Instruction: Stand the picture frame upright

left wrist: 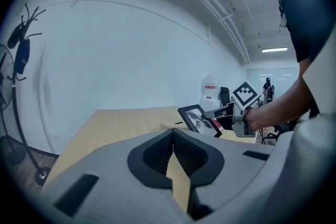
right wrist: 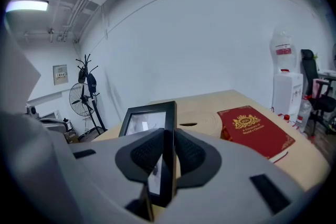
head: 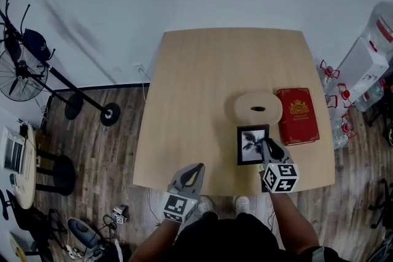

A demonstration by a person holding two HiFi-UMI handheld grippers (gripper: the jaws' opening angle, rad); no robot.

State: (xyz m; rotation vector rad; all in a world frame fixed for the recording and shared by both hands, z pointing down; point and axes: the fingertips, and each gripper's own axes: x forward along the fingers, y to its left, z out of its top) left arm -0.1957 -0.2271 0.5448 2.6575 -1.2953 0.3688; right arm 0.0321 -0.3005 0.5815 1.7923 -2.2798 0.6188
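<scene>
- The right gripper (right wrist: 168, 149) has its jaws closed partway on the right side rail of the black picture frame (right wrist: 152, 115), pads pressing front and back.
- The frame sits near the table's (head: 202, 83) front edge, just before an oval beige box (head: 258, 108) and beside a red book (head: 297, 115). From the left gripper view it looks tilted up off the wood, not flat.
- The left gripper (head: 195, 172) hovers over the near edge, jaws together with nothing between them.
- I'd say the raising step is in hand. The next move calls for swinging the frame onto its bottom edge with its back prop out, then letting go gently.
</scene>
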